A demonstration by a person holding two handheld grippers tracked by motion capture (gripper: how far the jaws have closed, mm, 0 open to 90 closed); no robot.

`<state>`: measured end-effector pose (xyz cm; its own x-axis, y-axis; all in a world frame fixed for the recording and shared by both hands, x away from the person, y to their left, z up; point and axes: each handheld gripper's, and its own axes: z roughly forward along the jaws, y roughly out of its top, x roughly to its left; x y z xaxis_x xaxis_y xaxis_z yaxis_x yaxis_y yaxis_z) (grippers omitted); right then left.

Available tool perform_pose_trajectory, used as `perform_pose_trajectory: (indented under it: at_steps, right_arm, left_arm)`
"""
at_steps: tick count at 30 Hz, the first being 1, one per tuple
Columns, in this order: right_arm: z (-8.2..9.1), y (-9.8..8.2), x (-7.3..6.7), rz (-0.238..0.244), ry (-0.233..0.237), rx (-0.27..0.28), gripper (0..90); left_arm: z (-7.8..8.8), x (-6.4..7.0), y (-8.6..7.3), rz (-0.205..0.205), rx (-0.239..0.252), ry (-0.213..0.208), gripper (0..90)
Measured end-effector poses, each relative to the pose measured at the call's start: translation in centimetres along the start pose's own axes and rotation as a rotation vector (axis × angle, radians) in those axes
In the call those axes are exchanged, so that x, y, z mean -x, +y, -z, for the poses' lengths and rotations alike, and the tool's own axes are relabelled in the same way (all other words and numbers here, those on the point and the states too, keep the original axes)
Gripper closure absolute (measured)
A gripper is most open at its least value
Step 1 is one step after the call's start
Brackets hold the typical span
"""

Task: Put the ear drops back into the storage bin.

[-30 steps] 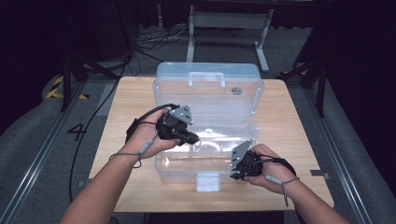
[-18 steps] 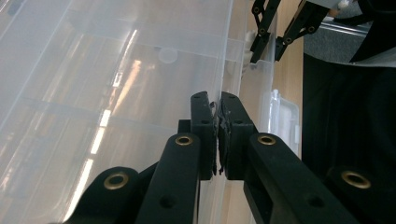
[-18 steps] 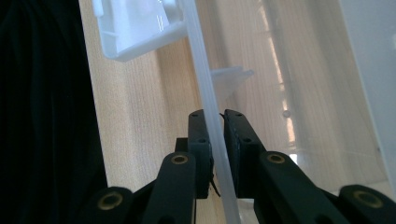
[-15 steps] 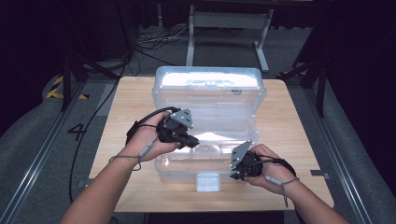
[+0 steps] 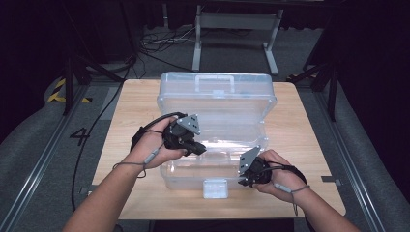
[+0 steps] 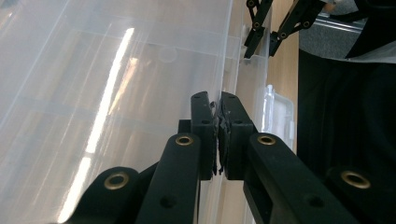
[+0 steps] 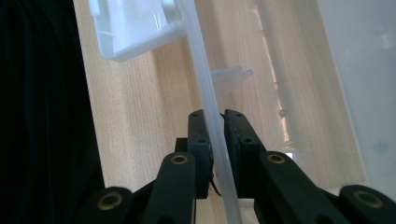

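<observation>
Both forearms are brought in from the near edge of the wooden tabletop, bent inward toward a clear plastic storage box that is set at its middle. The left tool is held over the box's left half, its jaws drawn narrow and clamped on a thin clear wall of the box. The right tool is held low at the box's near right corner, its jaws pinched on the thin front rim. The hinged lid is seen tilted up at the back. The jaw tips are hidden by the tool bodies in the high view, and the box's edges are hard to trace through glare
</observation>
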<state>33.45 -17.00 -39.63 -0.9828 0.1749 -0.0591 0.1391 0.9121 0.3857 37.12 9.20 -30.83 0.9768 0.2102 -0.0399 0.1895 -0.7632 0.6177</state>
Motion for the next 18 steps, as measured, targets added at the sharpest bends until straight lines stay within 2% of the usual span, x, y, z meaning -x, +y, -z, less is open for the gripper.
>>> perform_pose_trajectory:
  at_steps: [6, 9, 18]
  right_arm:
    - [0.1, -0.1, 0.1, -0.007, 0.005, 0.010, 80.7]
    - [0.2, 0.0, 0.0, -0.010, 0.004, 0.019, 79.8]
    - [1.8, 0.1, 0.0, -0.010, 0.007, 0.052, 80.1]
  left_arm:
    - [0.0, 0.2, -0.1, 0.000, 0.008, 0.020, 86.2]
    - [0.0, 0.1, -0.1, 0.002, 0.013, 0.014, 86.2]
    - [0.0, 0.1, -0.1, 0.002, 0.013, 0.011, 86.2]
